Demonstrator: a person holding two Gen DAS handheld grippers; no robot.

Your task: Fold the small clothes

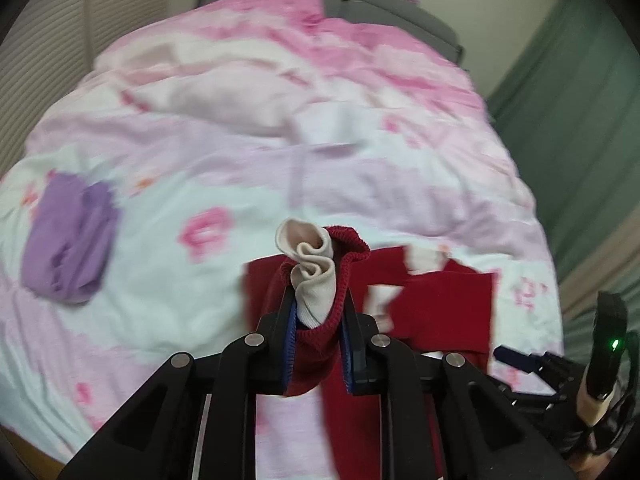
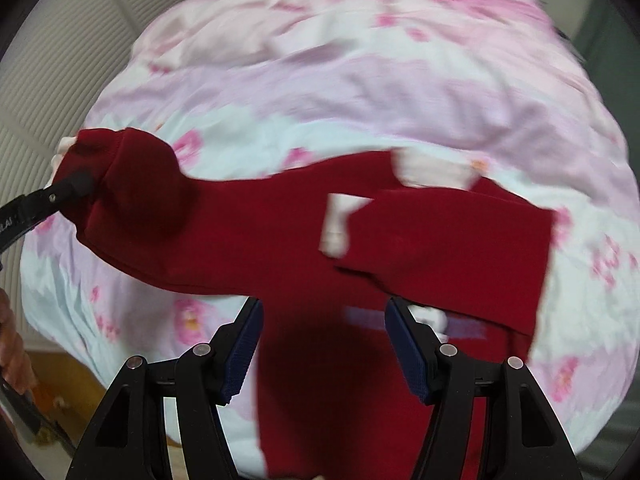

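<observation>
Left tongs (image 1: 320,312) pinching ribbed red sock (image 1: 316,344) cuff, right tongs (image 2: 324,348) spread.

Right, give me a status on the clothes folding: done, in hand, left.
Done: a purple garment lies bunched on the quilt, seemingly finished. In hand: the left gripper pinches the red garment at a cuff, its cream lining poking out. Left: the red garment lies partly spread; the right gripper is open above it.
</observation>
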